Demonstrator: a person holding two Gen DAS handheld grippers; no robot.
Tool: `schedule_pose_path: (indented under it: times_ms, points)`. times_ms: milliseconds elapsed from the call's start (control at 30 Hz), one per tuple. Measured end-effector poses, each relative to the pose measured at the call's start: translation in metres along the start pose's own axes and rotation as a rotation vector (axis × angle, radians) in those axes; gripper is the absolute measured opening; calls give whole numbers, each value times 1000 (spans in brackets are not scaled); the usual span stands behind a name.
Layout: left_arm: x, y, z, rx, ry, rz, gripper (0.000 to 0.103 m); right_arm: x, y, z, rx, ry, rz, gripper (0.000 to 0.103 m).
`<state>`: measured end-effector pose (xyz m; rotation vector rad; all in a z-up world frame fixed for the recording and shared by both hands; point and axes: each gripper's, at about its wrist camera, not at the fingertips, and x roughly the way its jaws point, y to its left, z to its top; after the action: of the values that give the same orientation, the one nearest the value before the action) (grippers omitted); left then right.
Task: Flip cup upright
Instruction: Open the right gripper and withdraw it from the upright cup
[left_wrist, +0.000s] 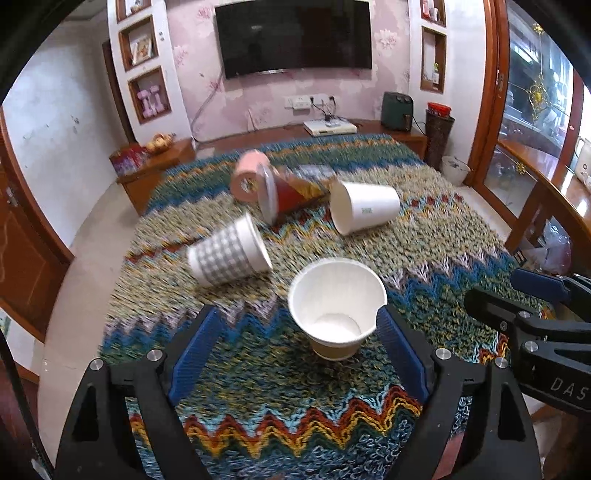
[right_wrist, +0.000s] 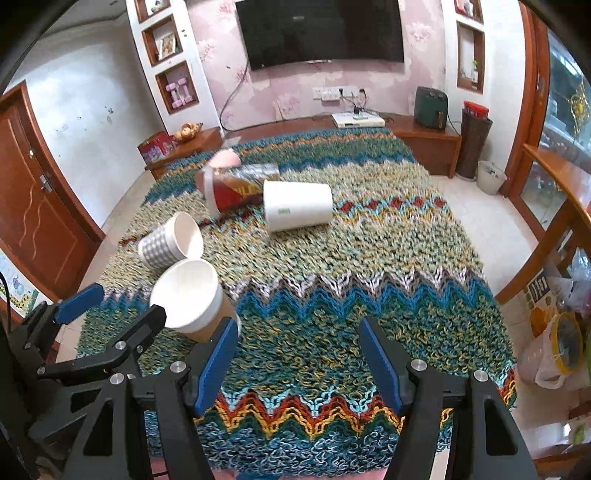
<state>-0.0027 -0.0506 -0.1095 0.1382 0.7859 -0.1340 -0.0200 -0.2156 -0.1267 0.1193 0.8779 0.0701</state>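
A brown-and-white paper cup (left_wrist: 334, 317) stands upright on the zigzag table cloth (left_wrist: 288, 417). My left gripper (left_wrist: 295, 334) is open, its blue fingers either side of the cup and apart from it. The cup also shows in the right wrist view (right_wrist: 192, 301), with the left gripper (right_wrist: 110, 306) around it. A grey checked cup (left_wrist: 229, 253) and a plain white cup (left_wrist: 364, 206) lie on their sides farther back. My right gripper (right_wrist: 297, 345) is open and empty over the cloth to the right; it also shows in the left wrist view (left_wrist: 524, 288).
A pink toilet roll (left_wrist: 249, 175) and a clear lidded cup with red-brown contents (left_wrist: 286, 194) lie on their sides at the back of the table. A wooden TV cabinet (left_wrist: 391, 134) stands behind, a wooden table (right_wrist: 561, 206) at the right.
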Motion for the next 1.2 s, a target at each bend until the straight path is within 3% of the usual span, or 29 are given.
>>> schedule_pose_path:
  times_ms: [200, 400, 967, 1200]
  points:
    - [-20, 13, 20, -64, 2, -6, 90, -22, 10, 15, -20, -52, 12, 69]
    - [-35, 14, 33, -80, 12, 26, 90, -45, 19, 31, -42, -100, 20, 69]
    - [-72, 19, 66, -115, 35, -6, 90, -103, 24, 66, -47, -202, 35, 69]
    - [-78, 20, 75, -122, 27, 12, 90, -115, 29, 75, -51, -226, 37, 69]
